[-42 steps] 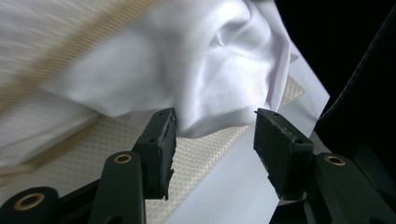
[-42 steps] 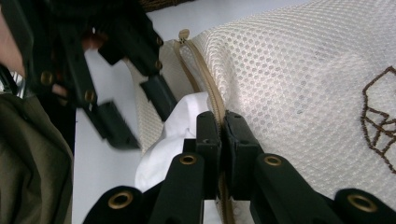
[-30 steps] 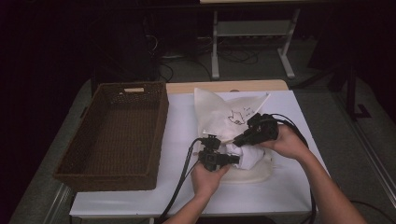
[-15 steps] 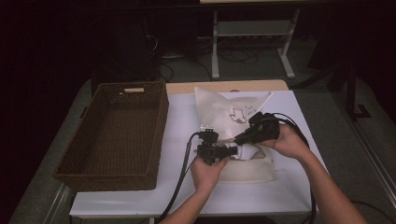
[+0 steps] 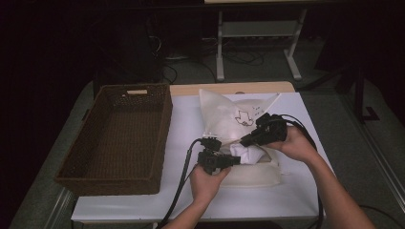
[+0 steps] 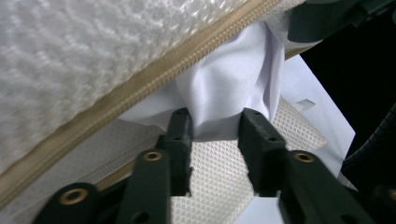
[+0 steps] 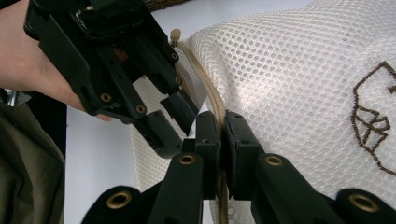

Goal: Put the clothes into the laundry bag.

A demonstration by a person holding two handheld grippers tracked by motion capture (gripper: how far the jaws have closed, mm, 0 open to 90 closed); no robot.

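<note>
A cream mesh laundry bag (image 5: pixel 229 114) with a tan zipper (image 6: pixel 154 77) lies on the white table (image 5: pixel 191 119). A bunched white cloth (image 5: pixel 246 153) sticks out of its open mouth. My left gripper (image 5: pixel 236 160) points right at that mouth. In the left gripper view its jaws pinch a fold of the white cloth (image 6: pixel 224 88) just under the zipper edge. My right gripper (image 5: pixel 243 141) comes in from the right. In the right gripper view its jaws (image 7: pixel 222 122) are shut on the zipper edge (image 7: pixel 205 88) and hold up the mesh bag's (image 7: pixel 289 79) upper lip.
A dark wicker basket (image 5: pixel 119 138) stands on the table's left half, close to the left hand. The bag has a small brown embroidered figure (image 5: pixel 243 116). Cables trail from both grippers toward the front edge. A metal frame stands on the floor beyond the table.
The left gripper has shifted slightly at the bag's mouth with the white cloth. The right gripper has kept still on the zipper edge.
</note>
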